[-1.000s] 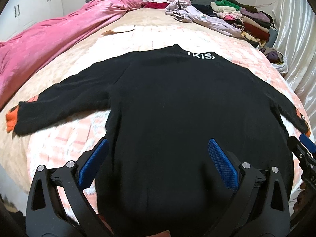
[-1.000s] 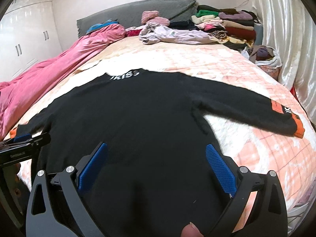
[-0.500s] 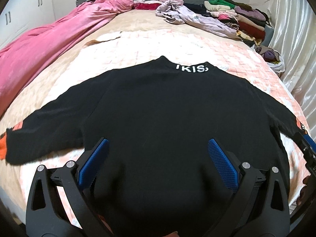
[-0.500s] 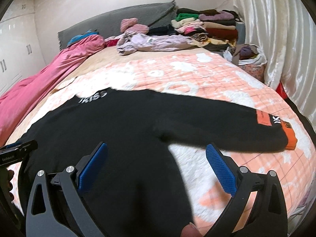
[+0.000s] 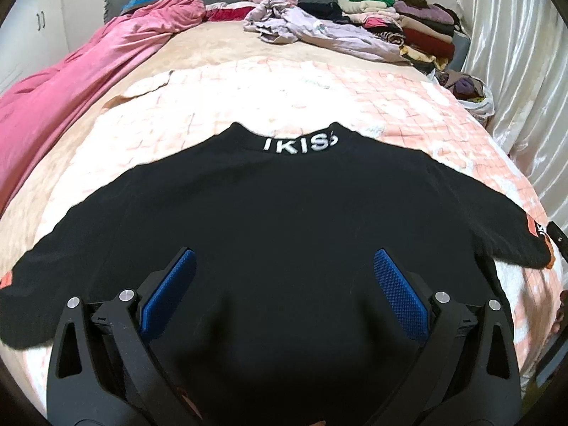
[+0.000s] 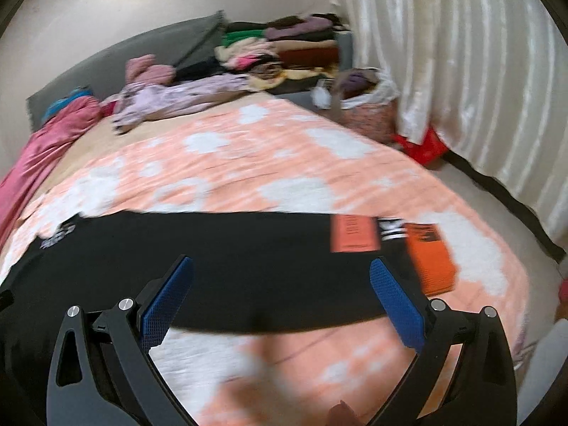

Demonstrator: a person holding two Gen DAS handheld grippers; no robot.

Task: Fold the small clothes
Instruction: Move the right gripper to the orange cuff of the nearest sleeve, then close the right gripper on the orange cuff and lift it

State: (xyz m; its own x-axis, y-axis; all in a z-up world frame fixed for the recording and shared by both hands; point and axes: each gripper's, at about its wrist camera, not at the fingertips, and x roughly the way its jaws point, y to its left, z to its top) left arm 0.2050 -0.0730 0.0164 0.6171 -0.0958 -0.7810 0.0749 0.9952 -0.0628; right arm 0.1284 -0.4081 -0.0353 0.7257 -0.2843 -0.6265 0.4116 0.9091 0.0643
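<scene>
Both grippers are seen spread wide with nothing held: the left gripper (image 5: 284,285) is poised over the body of the black sweater (image 5: 284,220), and the right gripper (image 6: 282,291) is aimed at the sweater's right sleeve (image 6: 248,248), near its orange cuff (image 6: 431,259). The sweater is laid flat on the bed (image 5: 319,92), collar (image 5: 300,142) away from the person, both sleeves stretched outward. No fold is judged to have been made yet; spreading looks complete, and the sleeves and body are left to be folded in. The hem is hidden behind the gripper frames, and the left cuff is cut off at the edge of the left view. The right view is blurred, so the cuff lettering cannot be read. A pile of other clothes (image 5: 397,25) is seen at the far corner.
</scene>
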